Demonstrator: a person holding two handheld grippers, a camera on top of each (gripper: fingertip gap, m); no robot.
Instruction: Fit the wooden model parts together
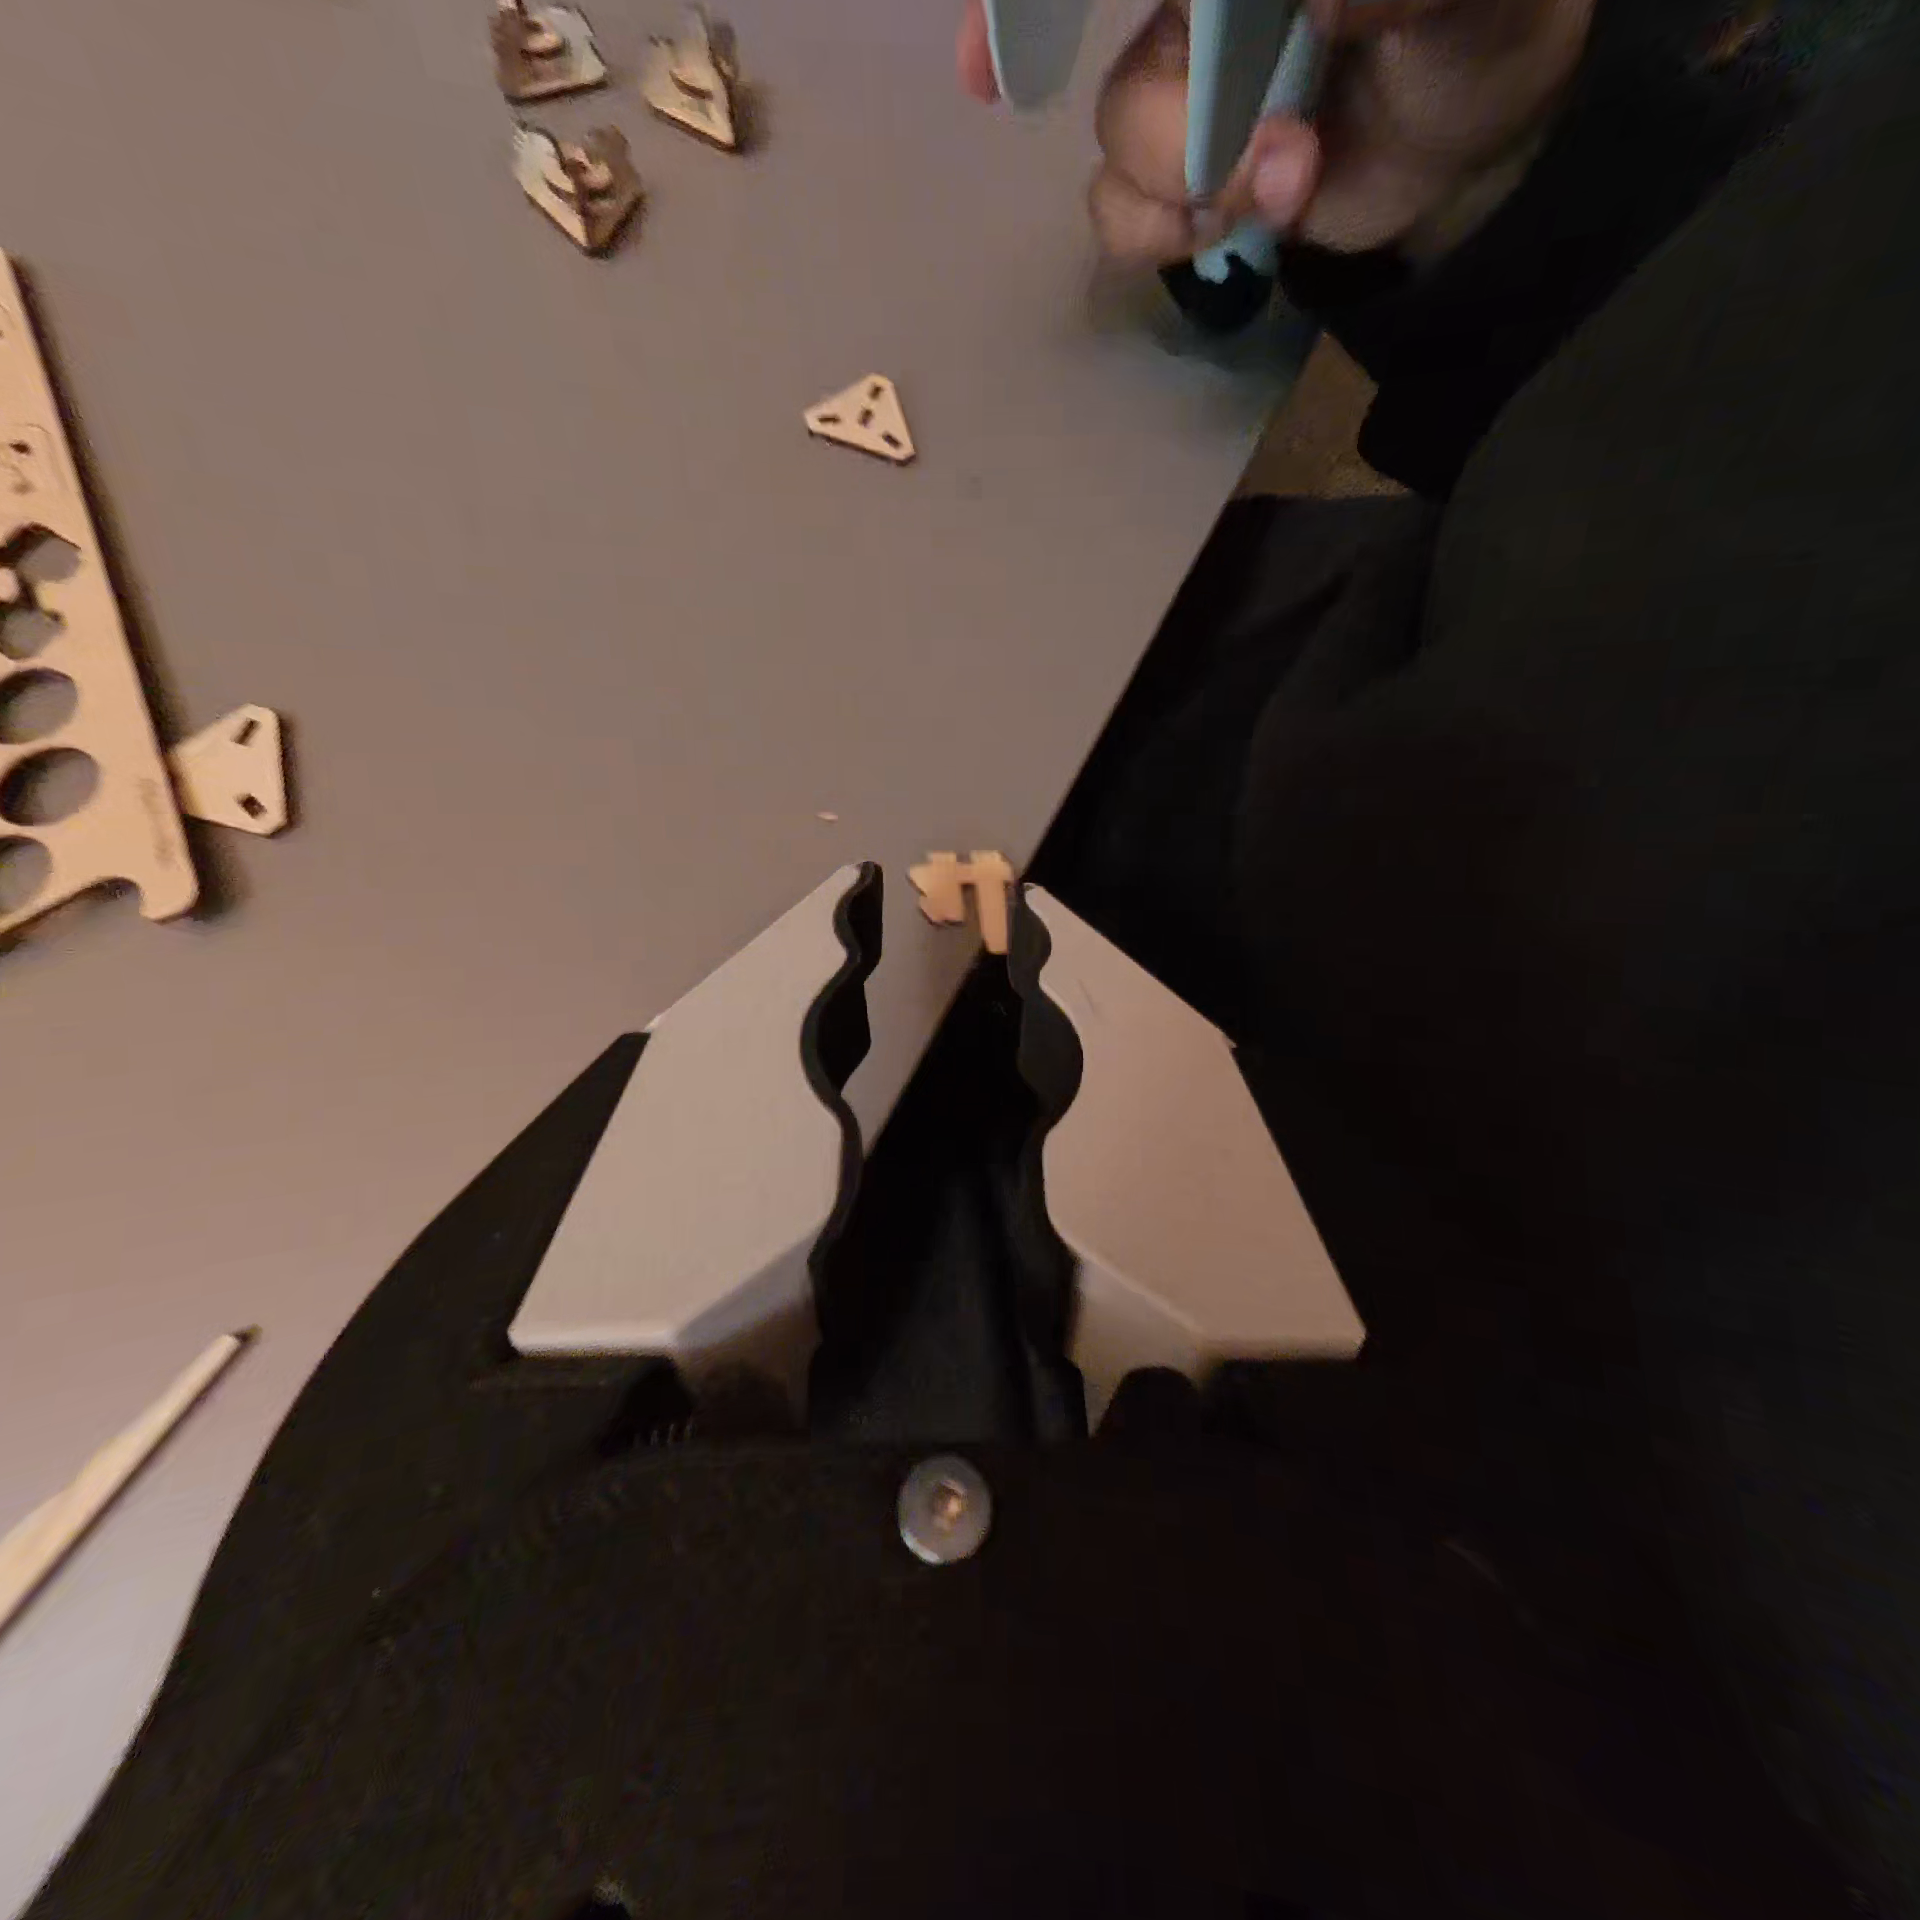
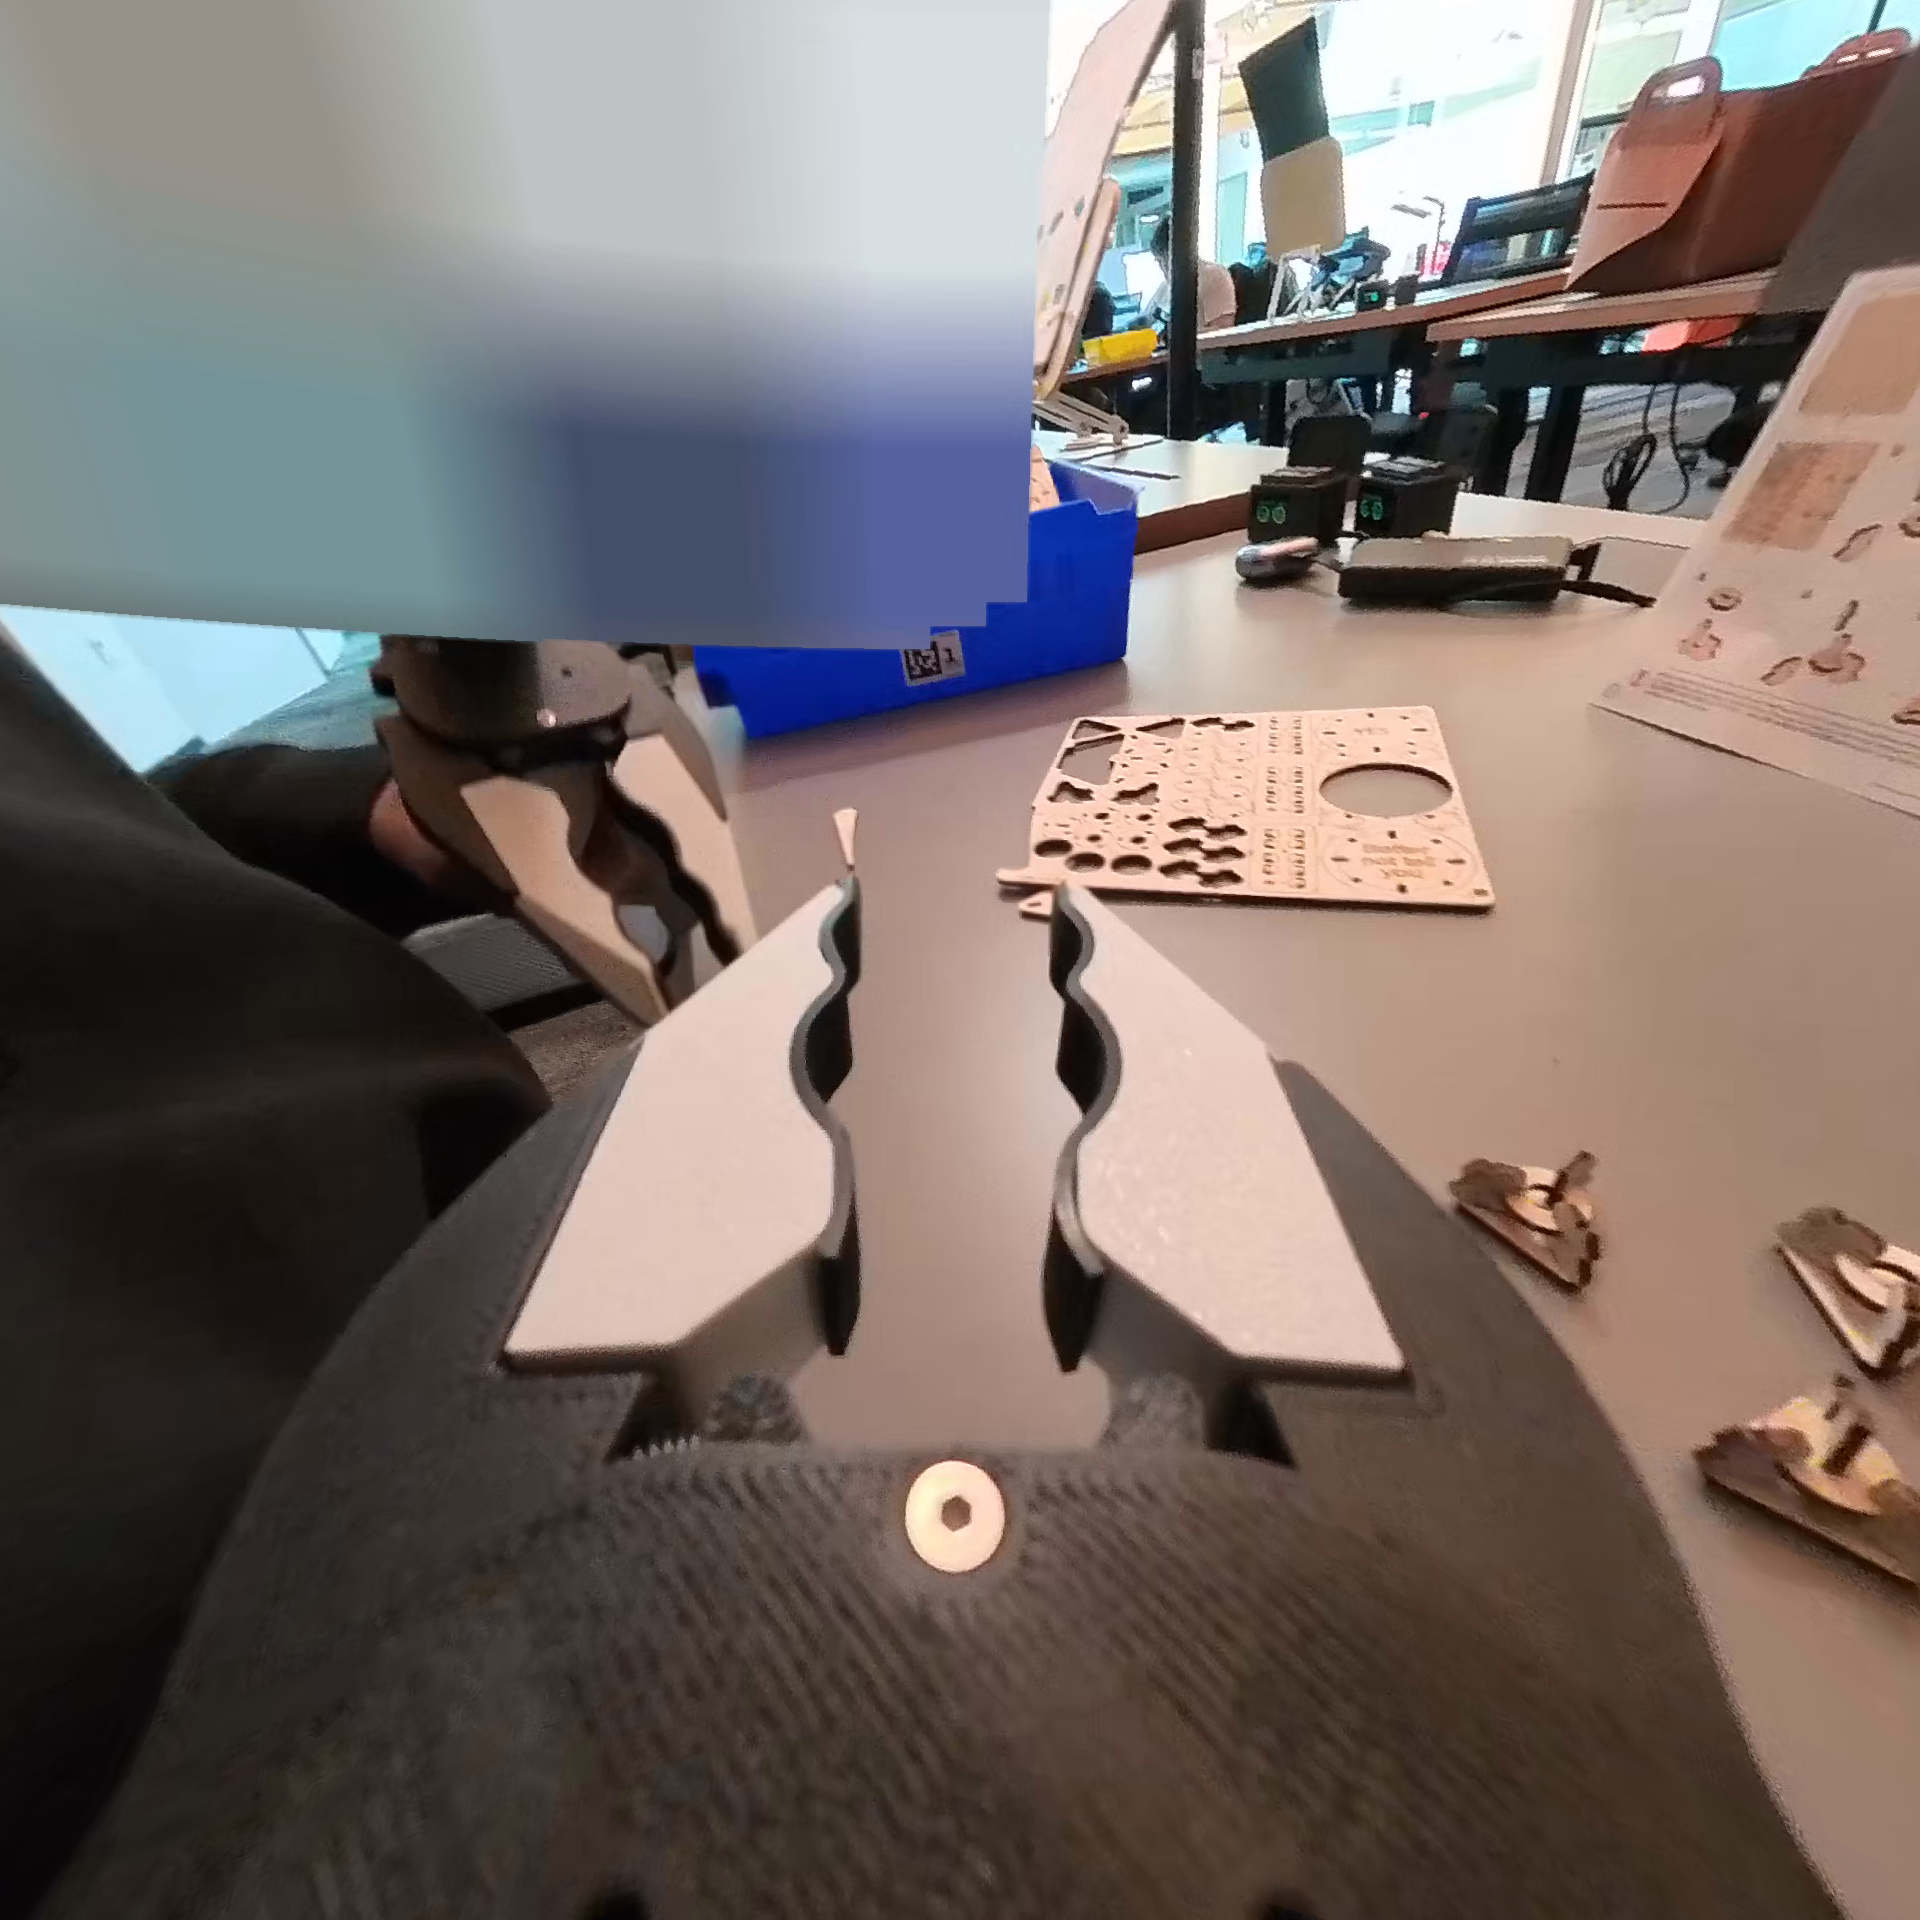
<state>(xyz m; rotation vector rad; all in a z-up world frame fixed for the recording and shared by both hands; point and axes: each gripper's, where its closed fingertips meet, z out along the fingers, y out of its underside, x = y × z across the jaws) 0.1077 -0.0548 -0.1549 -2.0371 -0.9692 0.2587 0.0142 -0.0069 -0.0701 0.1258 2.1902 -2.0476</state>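
Observation:
My left gripper (image 1: pixel 945 883) hovers at the grey table's (image 1: pixel 582 582) near edge with its jaws apart. A small pale wooden notched piece (image 1: pixel 958 896) sits at its tips, against the right finger (image 1: pixel 1039 966); the left pad stands clear of it, so it is not gripped. My right gripper (image 2: pixel 956 891) is open and empty above the bare table (image 2: pixel 1351 1039). It shows blurred with a hand at the top of the left wrist view (image 1: pixel 1226 156). The left gripper also shows in the right wrist view (image 2: pixel 696 977), just left of my right fingers.
A laser-cut wooden sheet (image 2: pixel 1247 810) with a loose triangle (image 1: pixel 234 769) at its corner lies ahead. Another triangle (image 1: pixel 860 419), three dark-edged assembled pieces (image 2: pixel 1527 1216), a thin stick (image 1: pixel 104 1475), a blue bin (image 2: pixel 935 613), an instruction sheet (image 2: pixel 1787 520) and black devices (image 2: pixel 1455 566) are around. About 15 cm separates my left fingertips from my right.

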